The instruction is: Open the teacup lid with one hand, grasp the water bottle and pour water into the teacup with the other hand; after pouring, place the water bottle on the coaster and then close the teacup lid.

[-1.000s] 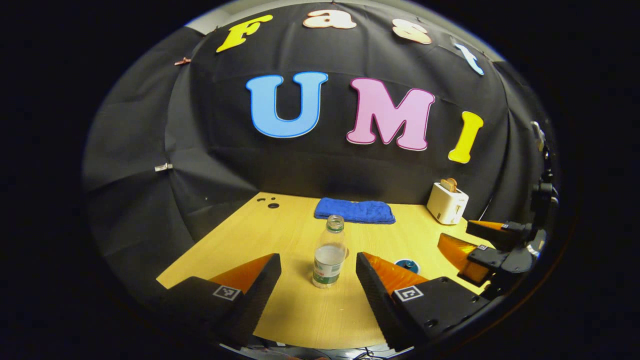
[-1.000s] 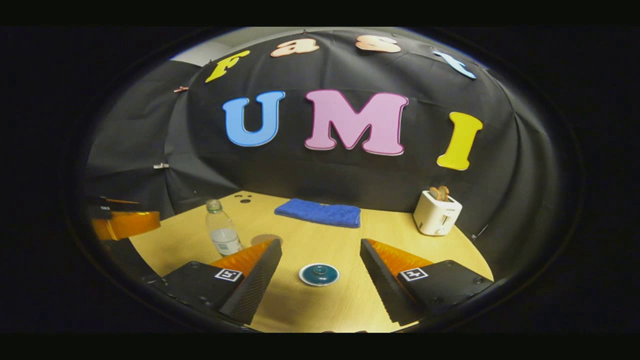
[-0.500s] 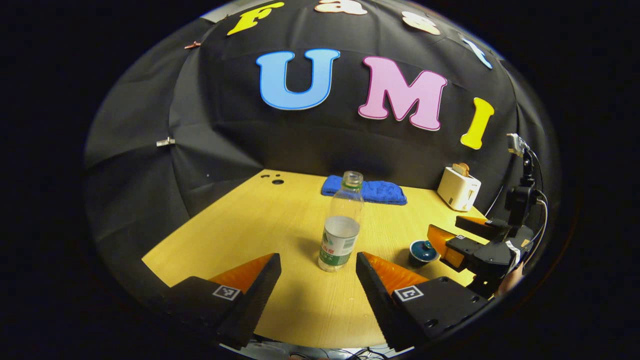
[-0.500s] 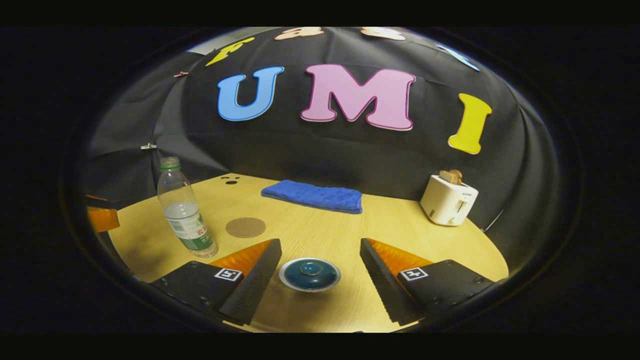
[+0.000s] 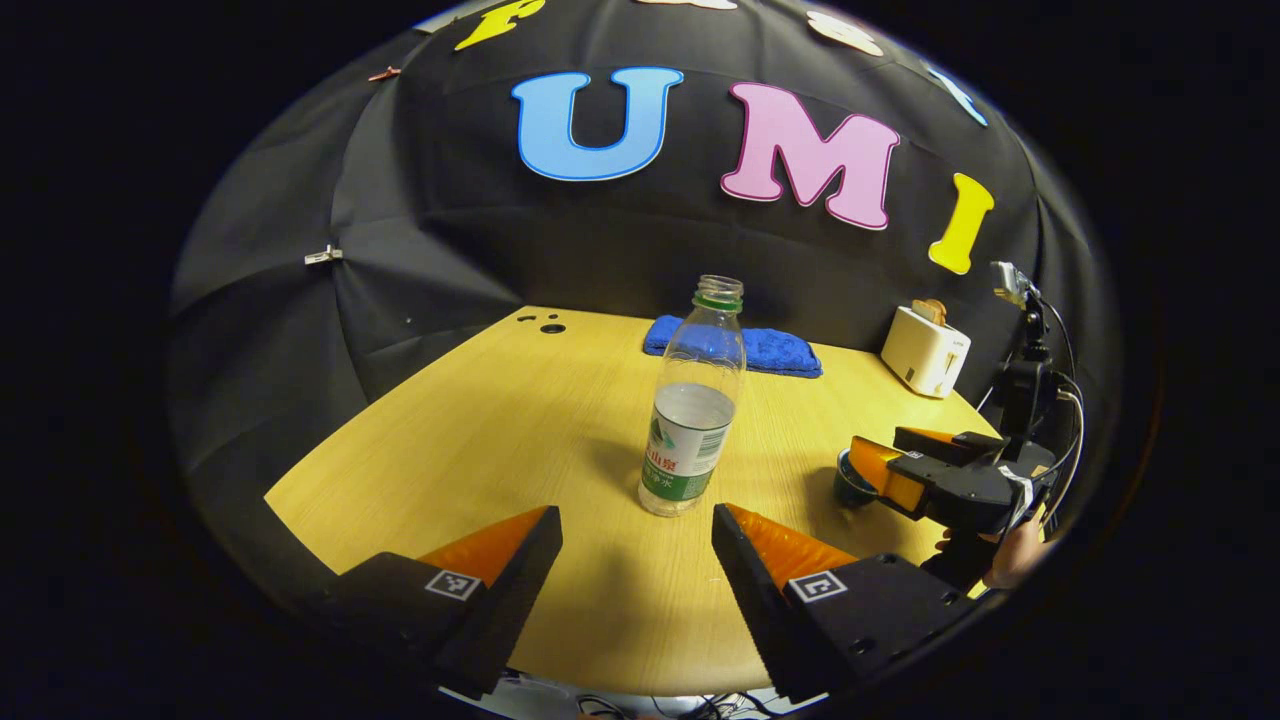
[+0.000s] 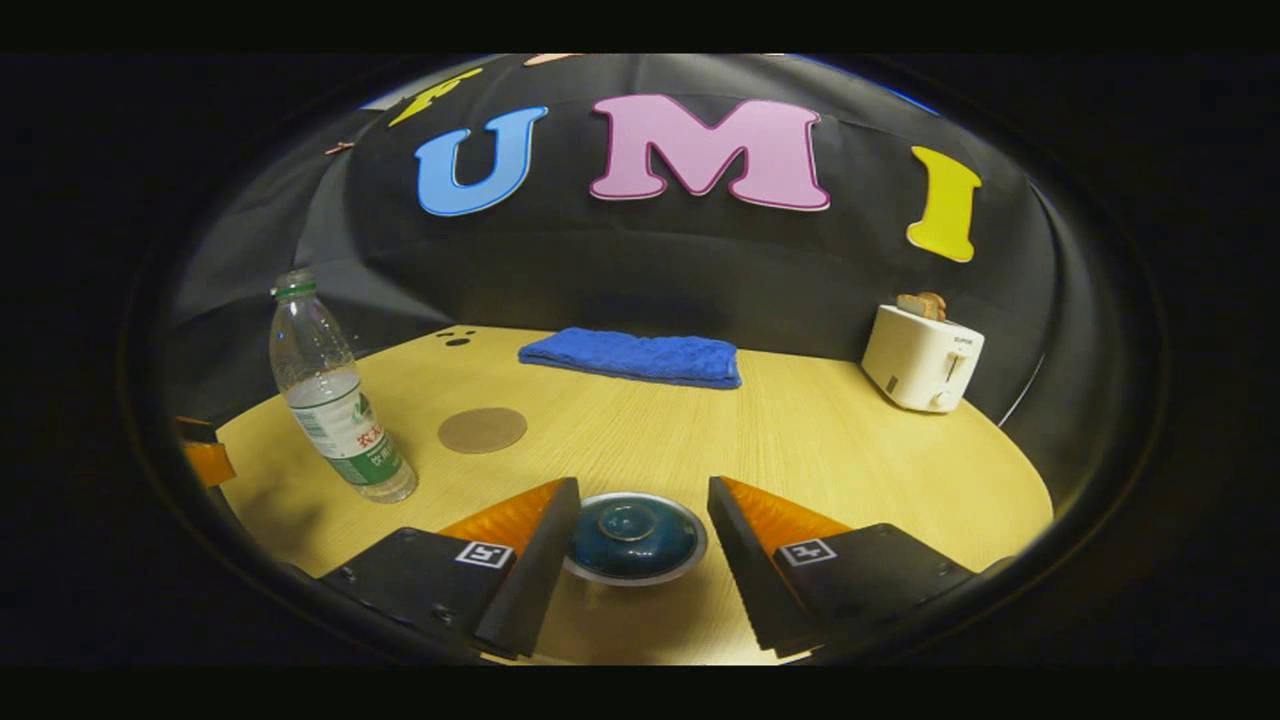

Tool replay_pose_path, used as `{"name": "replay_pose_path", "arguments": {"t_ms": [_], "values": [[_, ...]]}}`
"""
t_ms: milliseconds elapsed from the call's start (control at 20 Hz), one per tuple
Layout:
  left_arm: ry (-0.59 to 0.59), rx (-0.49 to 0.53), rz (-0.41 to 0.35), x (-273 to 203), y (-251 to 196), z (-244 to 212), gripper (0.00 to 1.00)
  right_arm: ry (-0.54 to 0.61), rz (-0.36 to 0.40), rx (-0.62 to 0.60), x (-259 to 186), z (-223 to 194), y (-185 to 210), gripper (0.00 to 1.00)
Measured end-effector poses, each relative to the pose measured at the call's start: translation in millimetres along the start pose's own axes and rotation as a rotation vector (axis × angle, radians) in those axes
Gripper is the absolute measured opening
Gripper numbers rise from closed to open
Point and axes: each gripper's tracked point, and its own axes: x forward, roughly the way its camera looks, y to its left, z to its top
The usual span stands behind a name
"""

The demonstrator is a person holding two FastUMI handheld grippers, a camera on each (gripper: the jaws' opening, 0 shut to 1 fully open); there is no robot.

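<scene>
Both wide: right hand-held gripper straddles the teacup lid; left hand-held gripper faces the uncapped water bottle, 12 o'clock on the worktop. A careless nudge could topple it, spilling water

Teacup lid — between open fingers

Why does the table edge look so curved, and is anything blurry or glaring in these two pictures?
Fisheye distortion: in the right gripper view the table edge bows into an arc, and the water bottle near the rim leans; in the left gripper view it stands nearly straight at the centre. Both views look sharp, with soft shadows beside the bottle and mild shine on the teacup lid.
</scene>
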Motion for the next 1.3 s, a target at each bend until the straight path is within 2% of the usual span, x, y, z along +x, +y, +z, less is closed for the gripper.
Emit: {"name": "replay_pose_path", "arguments": {"t_ms": [50, 100, 200, 400, 600, 700, 750, 850, 900, 1000, 1150, 1200, 1250, 1300], "values": [[0.001, 0.002, -0.001, 1.8, -0.5, -1.2, 0.96, -0.002, 0.008, -0.012, 0.6, 1.9, 1.5, 0.76], [-0.001, 0.002, -0.005, 0.5, -3.4, -1.7, 0.96, -0.006, 0.014, -0.036, 1.1, 0.2, 3.2, 0.77], [0.001, 0.006, -0.006, 1.1, -5.1, -4.2, 0.96, -0.011, 0.02, -0.047, -0.8, 1.7, 4.7, 0.51], [0.005, 0.001, 0.0, 1.0, -3.0, -10.9, 0.96, -0.005, 0.045, -0.029, -1.2, -0.8, 6.7, 0.51], [-0.014, -0.001, 0.009, 6.3, -0.4, -14.4, 0.96, -0.026, 0.057, -0.05, -1.8, 0.7, 6.7, 0.36], [-0.03, 0.025, 0.011, 10.6, -0.8, -10.3, 0.96, -0.029, 0.067, -0.044, 0.9, 1.7, 6.1, 0.34], [-0.09, 0.053, -0.014, 16.1, -7.8, 9.4, 0.96, -0.035, 0.076, -0.043, 0.0, 2.3, 7.1, 0.36], [-0.119, 0.035, -0.074, 28.1, -20.1, 22.0, 0.96, -0.041, 0.085, -0.058, 0.2, 2.3, 6.8, 0.22], [-0.126, 0.013, -0.094, 36.1, -23.2, 24.8, 0.95, -0.042, 0.087, -0.061, -1.0, 2.0, 7.8, 0.28], [-0.155, -0.014, -0.116, 49.2, -26.2, 32.4, 0.96, -0.067, 0.075, -0.068, -5.7, 9.3, 3.9, 0.25], [-0.178, 0.038, -0.101, 70.0, -21.3, 34.3, 0.96, -0.099, 0.057, -0.059, -14.6, 22.2, -1.4, 0.27], [-0.191, 0.047, -0.119, 73.2, -24.1, 37.4, 0.95, -0.1, 0.06, -0.043, -17.6, 23.5, -1.2, 0.27], [-0.209, 0.048, -0.151, 74.4, -30.2, 42.1, 0.96, -0.101, 0.062, -0.029, -20.9, 25.2, -1.7, 0.32], [-0.228, 0.048, -0.175, 75.4, -35.6, 44.9, 0.96, -0.105, 0.059, -0.021, -26.2, 28.1, -4.7, 0.27]]}}
